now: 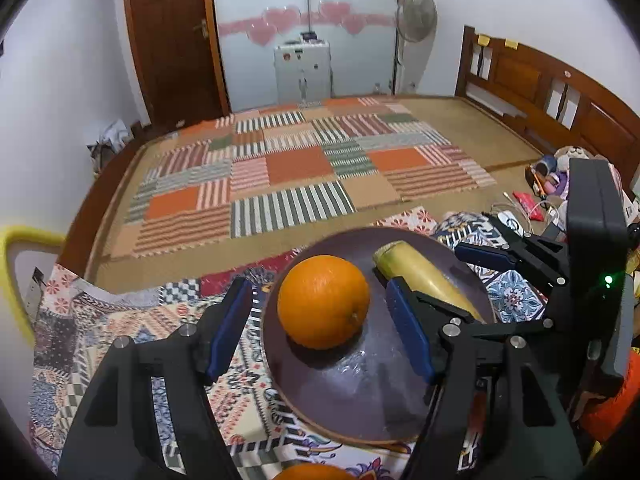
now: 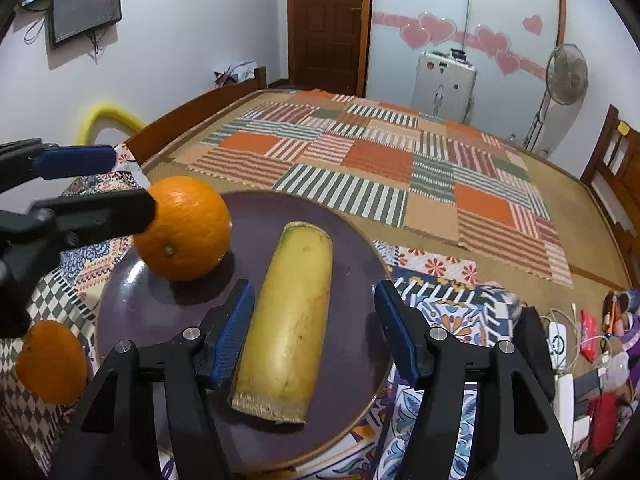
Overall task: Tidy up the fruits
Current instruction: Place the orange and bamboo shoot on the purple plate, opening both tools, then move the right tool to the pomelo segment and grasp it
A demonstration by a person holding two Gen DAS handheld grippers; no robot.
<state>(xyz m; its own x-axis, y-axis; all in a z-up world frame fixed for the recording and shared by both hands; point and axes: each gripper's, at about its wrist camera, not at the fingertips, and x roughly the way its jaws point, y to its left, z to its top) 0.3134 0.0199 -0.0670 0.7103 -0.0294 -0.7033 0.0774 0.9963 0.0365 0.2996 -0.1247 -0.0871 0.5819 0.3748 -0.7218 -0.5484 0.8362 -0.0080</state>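
Banana piece [image 2: 288, 320] lies on purple plate [image 2: 352, 248], long axis running away from right gripper [image 2: 316, 328]; its jaws spread, pads clear of it. Orange [image 1: 323, 302] on plate between left gripper's [image 1: 320, 328] spread, untouching jaws.

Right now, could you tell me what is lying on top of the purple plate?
On the purple plate lie an orange and a yellow banana piece with both ends cut. The plate surface beneath each fruit is covered.
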